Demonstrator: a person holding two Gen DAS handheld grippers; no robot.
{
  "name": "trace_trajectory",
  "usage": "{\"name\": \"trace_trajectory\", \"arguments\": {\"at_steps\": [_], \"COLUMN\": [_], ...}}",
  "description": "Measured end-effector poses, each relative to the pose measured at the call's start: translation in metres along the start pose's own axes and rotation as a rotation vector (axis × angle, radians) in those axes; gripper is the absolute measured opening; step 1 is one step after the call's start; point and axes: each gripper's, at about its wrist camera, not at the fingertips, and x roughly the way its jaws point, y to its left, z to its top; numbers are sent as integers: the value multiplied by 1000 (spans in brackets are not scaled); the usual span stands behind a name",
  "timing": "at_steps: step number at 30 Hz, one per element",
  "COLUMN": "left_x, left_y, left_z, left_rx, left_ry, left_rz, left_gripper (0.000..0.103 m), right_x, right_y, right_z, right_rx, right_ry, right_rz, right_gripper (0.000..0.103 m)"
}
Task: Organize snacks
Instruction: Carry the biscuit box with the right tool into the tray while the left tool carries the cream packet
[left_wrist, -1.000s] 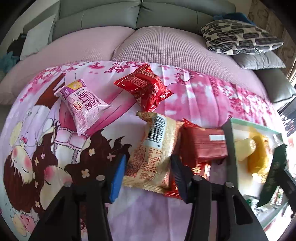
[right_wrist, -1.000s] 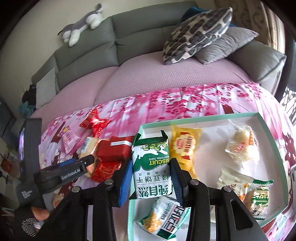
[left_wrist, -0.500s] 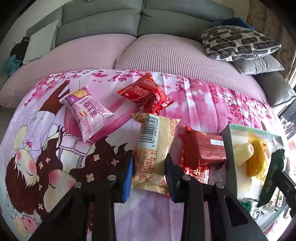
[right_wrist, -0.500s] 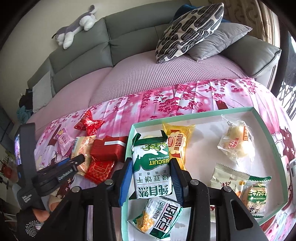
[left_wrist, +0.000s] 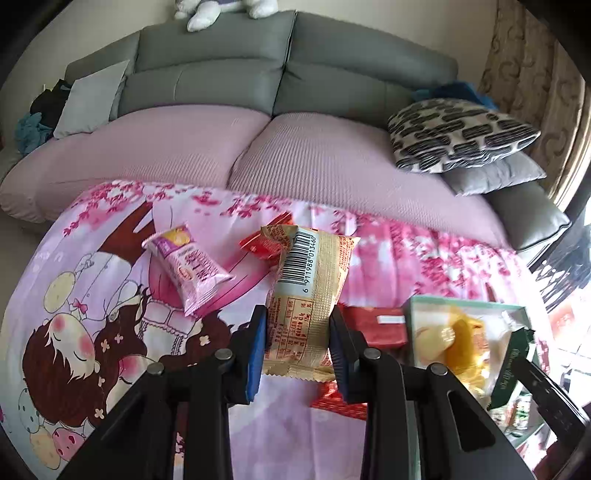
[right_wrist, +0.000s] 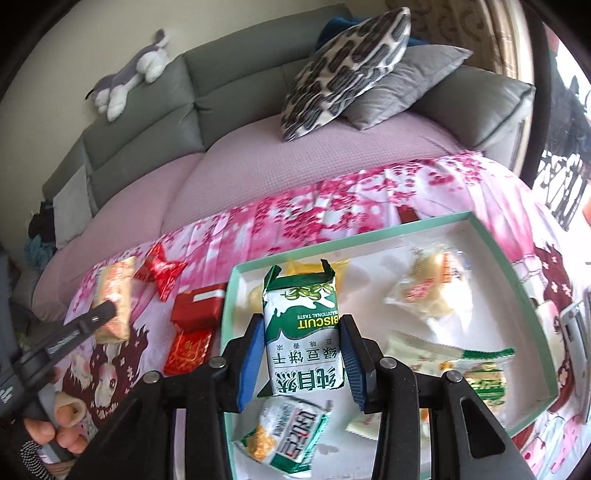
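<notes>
I am gripping the beige crinkled snack packet in the left gripper, lifted clear of the pink cartoon bedsheet. The right gripper is clamping the green-and-white biscuit pack above the mint-rimmed tray. Next, I judge, both need lowering into free tray spots.

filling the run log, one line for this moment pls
left gripper: shut on beige snack pack | right gripper: shut on green biscuit pack over tray
</notes>
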Motion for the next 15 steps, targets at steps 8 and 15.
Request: {"name": "trace_trajectory", "arguments": {"at_steps": [8, 15], "left_x": [-11, 15], "left_y": [-53, -105], "left_z": [-11, -41], "left_rx": [103, 225], "left_ry": [19, 116], "left_rz": [-138, -152], "left_gripper": [33, 33], "right_x": [-13, -15], "right_y": [-40, -59], "right_z": [8, 11], "right_rx": [100, 132], "right_ry": [-32, -28], "right_rz": [-57, -82], "right_gripper": [43, 43]}}
